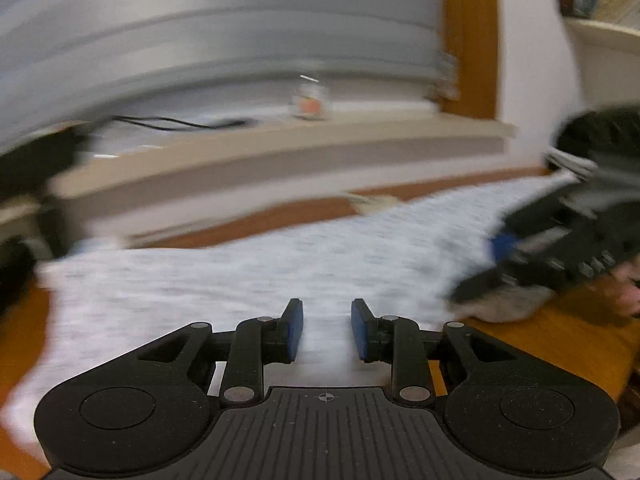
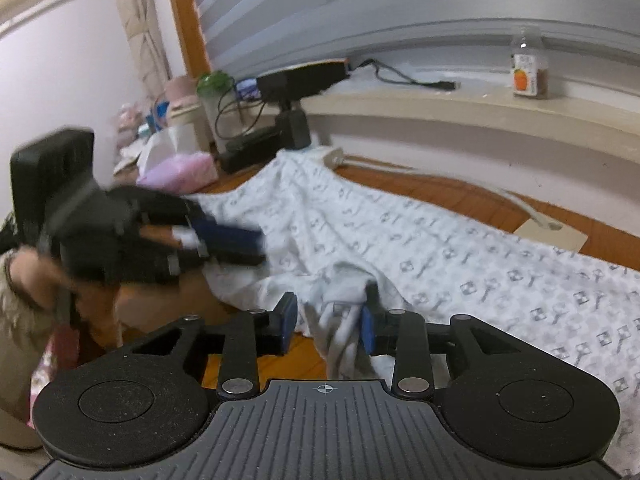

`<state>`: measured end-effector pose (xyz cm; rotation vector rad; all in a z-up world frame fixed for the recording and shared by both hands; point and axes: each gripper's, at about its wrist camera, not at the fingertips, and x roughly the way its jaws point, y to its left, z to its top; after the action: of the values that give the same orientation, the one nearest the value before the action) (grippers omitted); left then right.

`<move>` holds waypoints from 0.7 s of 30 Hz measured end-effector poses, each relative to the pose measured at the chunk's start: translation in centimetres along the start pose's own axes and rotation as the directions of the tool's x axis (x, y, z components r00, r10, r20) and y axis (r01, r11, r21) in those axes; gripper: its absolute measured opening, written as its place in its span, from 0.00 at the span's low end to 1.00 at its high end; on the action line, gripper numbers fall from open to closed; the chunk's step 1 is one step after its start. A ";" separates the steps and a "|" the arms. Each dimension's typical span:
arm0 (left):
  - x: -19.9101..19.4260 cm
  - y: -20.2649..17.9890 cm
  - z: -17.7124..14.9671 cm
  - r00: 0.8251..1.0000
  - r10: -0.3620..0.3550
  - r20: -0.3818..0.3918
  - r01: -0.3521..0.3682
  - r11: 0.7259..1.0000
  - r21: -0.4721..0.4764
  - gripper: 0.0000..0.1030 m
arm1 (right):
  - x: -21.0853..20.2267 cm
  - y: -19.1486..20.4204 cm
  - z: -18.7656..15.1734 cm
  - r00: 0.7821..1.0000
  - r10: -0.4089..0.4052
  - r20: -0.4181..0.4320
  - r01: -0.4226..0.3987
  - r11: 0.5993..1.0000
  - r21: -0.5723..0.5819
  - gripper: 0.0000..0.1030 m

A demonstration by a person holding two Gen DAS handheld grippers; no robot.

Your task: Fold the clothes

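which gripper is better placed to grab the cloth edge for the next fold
Right, probably. The right gripper has a bunched edge of the patterned cloth between its open jaws. The left gripper is open over flat cloth with nothing between its jaws.

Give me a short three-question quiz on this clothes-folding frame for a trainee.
1. True or false: the orange-labelled bottle stands on the wooden table.
2. What lies between the jaws of the right gripper? A) nothing B) a bunched part of the patterned garment C) a black cable
3. Which gripper has open jaws with nothing between them?
Key: 1 false, it stands on the window ledge. 2 B. 3 the left gripper.
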<state>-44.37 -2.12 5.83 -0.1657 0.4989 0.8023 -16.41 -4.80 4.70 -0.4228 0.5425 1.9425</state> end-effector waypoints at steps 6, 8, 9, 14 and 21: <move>-5.5 8.4 -3.3 0.984 0.176 -0.003 -0.175 0.972 -0.156 0.34 | -0.6 0.5 0.0 0.998 -0.039 0.041 0.039 0.999 -0.007 0.11; -6.4 10.1 -4.4 0.983 0.181 -0.016 -0.181 0.963 -0.197 0.34 | -1.3 0.1 0.7 0.996 -0.047 0.080 0.045 0.999 0.025 0.10; -6.6 10.7 -4.7 0.983 0.180 -0.025 -0.181 0.961 -0.207 0.34 | -1.5 -0.2 1.0 0.994 -0.053 0.092 0.050 0.998 0.037 0.10; -5.4 11.0 -5.1 0.982 0.179 -0.067 -0.188 0.967 -0.172 0.55 | -2.2 -1.2 2.0 0.988 -0.087 0.130 0.075 0.993 0.096 0.09; -3.5 12.7 -5.8 0.973 0.213 -0.093 -0.228 0.950 -0.215 0.61 | -2.8 -1.0 2.3 0.985 -0.118 0.130 0.106 0.990 0.095 0.07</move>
<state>-57.70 2.44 3.00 -0.3520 0.4961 1.0760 -14.42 -5.29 7.91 -0.2581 0.5031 1.8173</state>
